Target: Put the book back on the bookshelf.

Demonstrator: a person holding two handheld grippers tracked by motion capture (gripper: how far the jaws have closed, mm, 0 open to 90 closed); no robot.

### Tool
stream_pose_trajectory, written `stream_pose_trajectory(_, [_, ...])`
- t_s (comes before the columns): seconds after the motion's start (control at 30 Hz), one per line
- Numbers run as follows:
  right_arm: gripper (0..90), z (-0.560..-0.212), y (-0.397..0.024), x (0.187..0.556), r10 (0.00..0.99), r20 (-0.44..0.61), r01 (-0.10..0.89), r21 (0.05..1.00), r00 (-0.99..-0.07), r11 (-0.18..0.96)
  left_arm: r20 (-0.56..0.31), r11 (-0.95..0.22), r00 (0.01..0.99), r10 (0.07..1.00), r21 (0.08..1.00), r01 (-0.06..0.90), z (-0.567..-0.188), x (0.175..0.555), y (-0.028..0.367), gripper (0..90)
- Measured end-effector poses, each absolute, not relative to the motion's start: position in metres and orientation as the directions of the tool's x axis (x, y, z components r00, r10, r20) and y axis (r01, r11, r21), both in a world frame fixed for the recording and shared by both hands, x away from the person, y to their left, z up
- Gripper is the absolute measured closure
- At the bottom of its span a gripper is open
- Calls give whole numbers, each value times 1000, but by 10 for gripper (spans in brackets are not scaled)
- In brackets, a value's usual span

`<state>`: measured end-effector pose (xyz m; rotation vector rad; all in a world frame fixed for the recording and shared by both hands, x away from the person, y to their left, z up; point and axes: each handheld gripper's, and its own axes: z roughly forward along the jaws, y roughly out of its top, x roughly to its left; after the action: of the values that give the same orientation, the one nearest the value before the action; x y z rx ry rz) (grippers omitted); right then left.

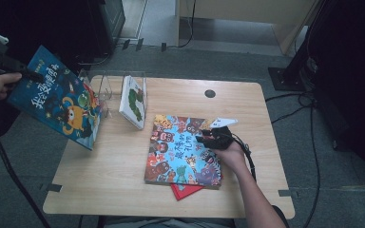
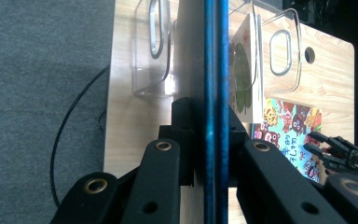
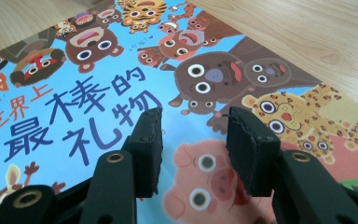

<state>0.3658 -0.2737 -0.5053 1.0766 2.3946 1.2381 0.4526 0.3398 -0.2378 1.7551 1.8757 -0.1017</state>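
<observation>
A blue picture book (image 1: 59,99) hangs in the air over the table's left edge, tilted, with my left gripper (image 1: 27,72) shut on its upper left corner. Seen along the left gripper (image 2: 209,121), that blue book (image 2: 216,56) runs edge-on between the jaws. A colourful animal book (image 1: 178,152) lies flat mid-table on top of a red book (image 1: 183,191). My right gripper (image 1: 208,137) sits low over the animal book's right edge, open. In the right gripper view the right gripper (image 3: 193,135) has nothing between its pads, just the animal book's cover (image 3: 74,93) beneath.
A clear acrylic book stand (image 1: 107,88) stands at the table's back left, with a white caterpillar book (image 1: 134,100) leaning in it. The wooden table (image 1: 114,180) has a round cable hole (image 1: 210,93) at the back. Cables lie on the grey floor around it.
</observation>
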Motion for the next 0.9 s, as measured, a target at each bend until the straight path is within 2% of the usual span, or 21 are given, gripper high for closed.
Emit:
stream_pose_trajectory(0.1, [549,-506,-274,361,707,110,499,783,-698,371,-449,135,23,893,317,939,-240,464,338,826])
stream_pose_trajectory(0.27, [540,-506,-267,350,713,37,466,780,-700,418,-446,135,24,895,320,938,-243,480,336,824])
stream_pose_trajectory(0.47, [538,-507,-262,342,714,55,469,788,-698,398,-418,118,30,908,323,939,-248,494,334,827])
stream_pose_trajectory(0.9, [539,-507,-266,328,720,53,472,788,-692,396,-451,135,30,892,329,935,-263,510,339,822])
